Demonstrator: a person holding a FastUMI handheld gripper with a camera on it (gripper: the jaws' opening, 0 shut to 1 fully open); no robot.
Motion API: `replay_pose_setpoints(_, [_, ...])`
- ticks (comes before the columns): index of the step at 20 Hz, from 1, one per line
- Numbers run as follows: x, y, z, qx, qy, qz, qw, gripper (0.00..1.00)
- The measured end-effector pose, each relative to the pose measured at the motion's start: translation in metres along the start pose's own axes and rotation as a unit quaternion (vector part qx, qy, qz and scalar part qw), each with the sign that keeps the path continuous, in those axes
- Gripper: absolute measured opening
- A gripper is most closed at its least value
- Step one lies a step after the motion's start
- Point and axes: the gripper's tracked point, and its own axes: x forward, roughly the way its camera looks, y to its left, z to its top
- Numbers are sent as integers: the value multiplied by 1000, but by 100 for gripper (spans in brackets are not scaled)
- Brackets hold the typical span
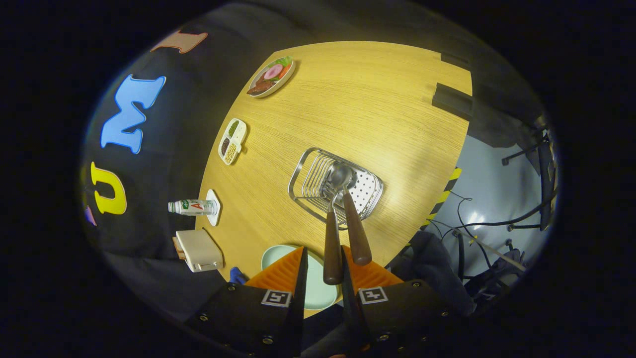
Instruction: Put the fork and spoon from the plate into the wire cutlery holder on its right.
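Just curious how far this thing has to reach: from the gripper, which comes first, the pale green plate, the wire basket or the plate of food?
1. Pale green plate, right under the gripper, which grips the fork handle beside the spoon.
2. Wire basket, just ahead, mid-table.
3. Plate of food, far beyond, near the table's far edge.

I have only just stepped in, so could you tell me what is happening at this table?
A person is working a handheld gripper whose fingers are shut on the dark handles of a spoon and a fork, held together. Their heads hang over the wire cutlery holder on the wooden table, not yet let go. The pale green plate they came from lies just beneath the fingers, beside the holder. Further off are a food dish, a divided tray and a bottle.
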Motion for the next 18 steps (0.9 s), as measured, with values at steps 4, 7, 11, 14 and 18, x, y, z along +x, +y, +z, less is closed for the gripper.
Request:
replay_pose_setpoints(4, [-2,7,-6,-10,3,9,1000,35])
replay_pose_setpoints(7, [-5,23,-16,-23,10,25,999,35])
replay_pose_setpoints(11, [-14,42,-18,-67,-10,29,997,35])
replay_pose_setpoints(14, [-29,63,-1,-119,-69,33,990,35])
replay_pose_setpoints(18, [-54,97,29,-177,-170,62,967,35])
